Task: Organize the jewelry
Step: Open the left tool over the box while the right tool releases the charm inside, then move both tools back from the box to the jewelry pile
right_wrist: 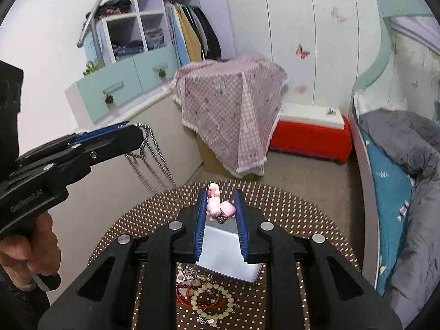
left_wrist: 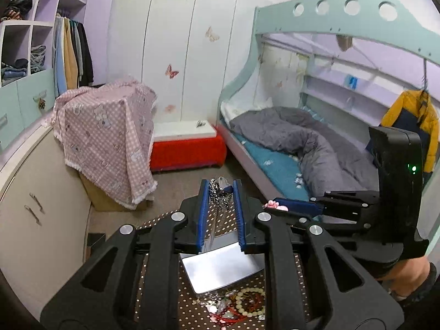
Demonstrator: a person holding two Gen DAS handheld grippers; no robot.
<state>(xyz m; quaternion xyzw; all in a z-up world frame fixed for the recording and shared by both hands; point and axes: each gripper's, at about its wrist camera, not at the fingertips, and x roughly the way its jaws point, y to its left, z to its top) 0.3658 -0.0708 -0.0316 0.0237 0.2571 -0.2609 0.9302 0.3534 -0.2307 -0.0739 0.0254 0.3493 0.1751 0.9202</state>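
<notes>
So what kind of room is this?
Most likely a child's bedroom: there's a bunk bed with a grey quilt, an open wardrobe with hanging clothes, and butterfly stickers on the wall.

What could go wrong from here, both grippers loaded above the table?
1. The silver chain hangs in long loops from the left gripper; it may snag or slip free.
2. The pink charm sits at the right gripper's fingertips and could drop onto the bracelet pile, missing the tin.
</notes>
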